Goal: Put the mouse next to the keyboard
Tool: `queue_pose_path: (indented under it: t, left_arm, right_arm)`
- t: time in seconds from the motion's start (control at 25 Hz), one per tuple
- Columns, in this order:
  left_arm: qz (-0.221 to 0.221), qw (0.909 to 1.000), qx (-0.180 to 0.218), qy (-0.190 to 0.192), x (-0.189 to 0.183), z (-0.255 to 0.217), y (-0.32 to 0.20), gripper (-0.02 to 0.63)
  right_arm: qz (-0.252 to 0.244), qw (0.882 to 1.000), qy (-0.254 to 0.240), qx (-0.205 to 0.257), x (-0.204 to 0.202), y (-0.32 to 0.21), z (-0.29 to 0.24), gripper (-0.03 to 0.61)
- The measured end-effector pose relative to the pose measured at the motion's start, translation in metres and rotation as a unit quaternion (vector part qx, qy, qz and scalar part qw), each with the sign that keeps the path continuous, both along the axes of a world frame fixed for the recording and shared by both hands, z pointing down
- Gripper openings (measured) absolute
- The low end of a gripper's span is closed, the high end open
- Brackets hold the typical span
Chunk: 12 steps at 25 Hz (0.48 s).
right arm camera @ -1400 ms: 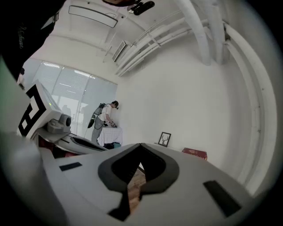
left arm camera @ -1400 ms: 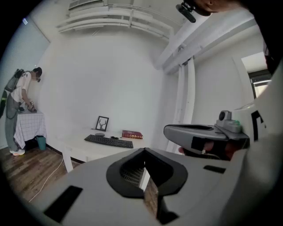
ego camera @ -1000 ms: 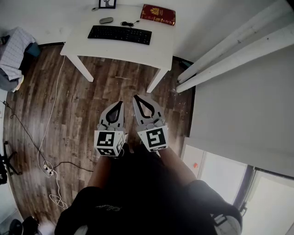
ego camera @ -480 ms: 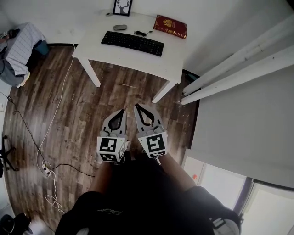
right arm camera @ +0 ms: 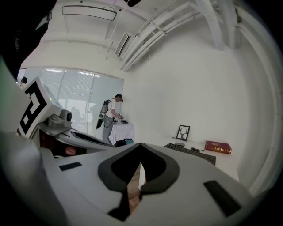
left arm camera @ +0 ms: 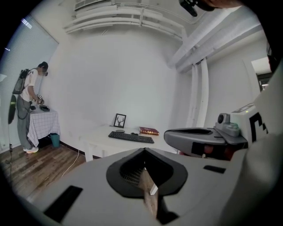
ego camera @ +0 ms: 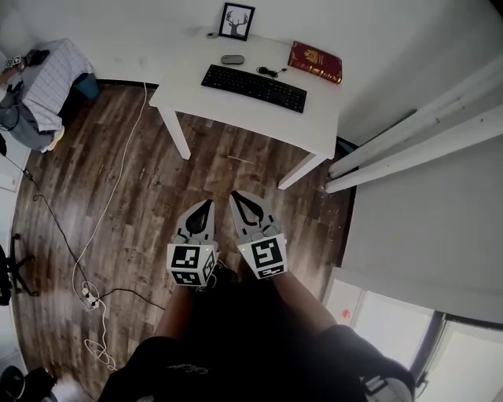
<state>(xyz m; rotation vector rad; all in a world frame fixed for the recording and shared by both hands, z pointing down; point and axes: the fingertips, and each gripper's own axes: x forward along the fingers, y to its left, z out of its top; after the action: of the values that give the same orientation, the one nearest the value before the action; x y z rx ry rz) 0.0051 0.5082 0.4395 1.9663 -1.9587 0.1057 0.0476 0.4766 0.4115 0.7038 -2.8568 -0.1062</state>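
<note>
Nothing of the task looks done yet. The mouse [ego camera: 233,59] lies on the white table [ego camera: 236,114] just past the far edge of the keyboard [ego camera: 254,87], toward the keyboard's left end, between the keyboard and a picture frame [ego camera: 236,21] that stands further back. A red book [ego camera: 315,62] lies past the keyboard's right end. As I judge it, every step is left: reaching the table, taking the mouse and setting it down beside the keyboard.

Both grippers hang well short of the keyboard, over the wooden floor [ego camera: 134,196] on the table's near side, close beside each other. The left gripper [ego camera: 207,202] has its jaws clenched together with nothing between them, and the right gripper [ego camera: 233,194] is closed and empty in the same way. The mouse is well apart from both pairs of fingertips, roughly straight ahead of them and on the far side of the keyboard, so the jaws would have to part before either could take it
</note>
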Motion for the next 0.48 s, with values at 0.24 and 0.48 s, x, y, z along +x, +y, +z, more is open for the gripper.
queue_pose_path:
  t: [0.24,0.48]
  left_arm:
    - [-0.011,0.9995,-0.016,0.025,-0.019,0.02,-0.011,0.002]
    - [0.001,0.9997,-0.023,0.007,-0.039,0.026,-0.068,0.002]
  right_arm:
    - [-0.005,1.0,0.029,-0.011,-0.014,-0.013,0.015,0.02]
    - [-0.01,1.0,0.021,-0.006,-0.048,-0.073,0.024,0.02]
